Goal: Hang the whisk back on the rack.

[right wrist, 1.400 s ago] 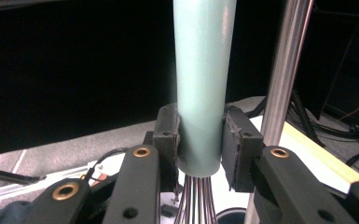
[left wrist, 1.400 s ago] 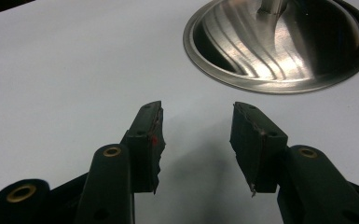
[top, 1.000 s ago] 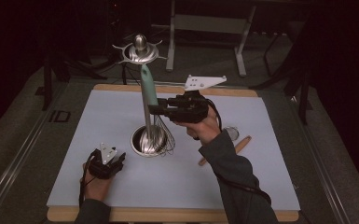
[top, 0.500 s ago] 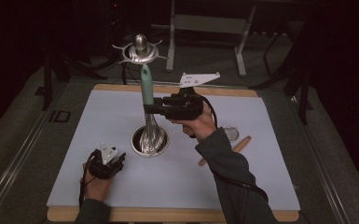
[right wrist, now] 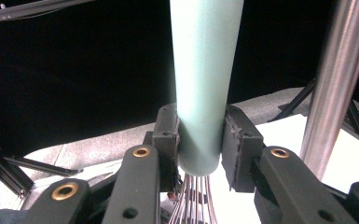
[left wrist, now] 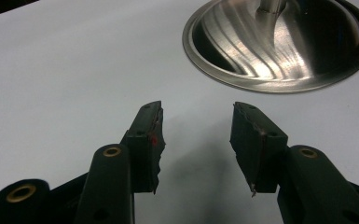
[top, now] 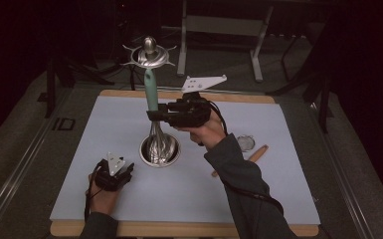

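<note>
This looks like a recording studio or lab set-up rather than a kitchen. A wooden-edged table with a pale blue-grey top stands on grey carpeted floor, surrounded by darkness. Black tripod legs and a grey metal stand frame ring the table, and dark cables trail across the floor behind.

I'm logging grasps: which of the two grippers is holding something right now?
The right gripper, shut on the whisk's mint-green handle above the steel stand base. The left gripper rests open on the table, holding nothing.
</note>
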`<state>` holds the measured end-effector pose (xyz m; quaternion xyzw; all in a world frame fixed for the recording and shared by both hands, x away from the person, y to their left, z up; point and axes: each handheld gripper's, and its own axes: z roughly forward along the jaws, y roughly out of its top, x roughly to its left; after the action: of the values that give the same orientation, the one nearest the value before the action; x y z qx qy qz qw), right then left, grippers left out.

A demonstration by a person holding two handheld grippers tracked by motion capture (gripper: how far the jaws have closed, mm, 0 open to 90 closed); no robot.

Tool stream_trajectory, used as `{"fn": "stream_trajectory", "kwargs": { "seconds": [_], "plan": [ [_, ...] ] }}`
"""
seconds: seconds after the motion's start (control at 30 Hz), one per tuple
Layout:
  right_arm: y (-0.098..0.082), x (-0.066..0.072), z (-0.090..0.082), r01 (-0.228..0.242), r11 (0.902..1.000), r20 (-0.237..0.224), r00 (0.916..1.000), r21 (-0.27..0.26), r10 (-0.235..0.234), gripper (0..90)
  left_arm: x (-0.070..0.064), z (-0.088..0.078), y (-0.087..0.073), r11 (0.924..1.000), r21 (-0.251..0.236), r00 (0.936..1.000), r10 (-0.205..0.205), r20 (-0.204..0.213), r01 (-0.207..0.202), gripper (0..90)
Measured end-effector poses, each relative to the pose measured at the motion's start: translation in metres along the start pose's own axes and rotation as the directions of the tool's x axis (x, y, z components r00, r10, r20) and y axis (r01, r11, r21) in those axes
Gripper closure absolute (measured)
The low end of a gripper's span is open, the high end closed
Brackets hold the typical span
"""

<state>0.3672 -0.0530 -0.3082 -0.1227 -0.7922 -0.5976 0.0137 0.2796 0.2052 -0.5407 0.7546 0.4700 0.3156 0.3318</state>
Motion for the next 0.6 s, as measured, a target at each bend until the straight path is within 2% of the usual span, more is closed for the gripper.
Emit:
{"fn": "stream_trajectory", "kwargs": {
  "seconds": [0.27, 0.47, 0.6],
  "plan": [
    [-0.004, -0.005, -0.008, -0.009, 0.9998, -0.013, 0.9999, -0.017, 0.009, 69.4, -0.001, 0.0, 0.0, 1.0, 0.003, 1.0, 0.003, -0.002, -0.003, 54.2],
    [-0.003, -0.007, -0.002, -0.031, 0.9994, -0.038, 0.9988, -0.016, 0.031, 68.7, -0.001, 0.0, 0.0, 1.0, 0.003, 1.0, 0.004, -0.002, -0.004, 54.2],
    [-0.006, -0.011, -0.001, -0.053, 0.998, -0.067, 0.9964, -0.035, 0.051, 68.4, 0.0, 0.0, 0.0, 1.0, -0.005, 1.0, 0.0, 0.0, 0.0, 54.2]
  ]
}}
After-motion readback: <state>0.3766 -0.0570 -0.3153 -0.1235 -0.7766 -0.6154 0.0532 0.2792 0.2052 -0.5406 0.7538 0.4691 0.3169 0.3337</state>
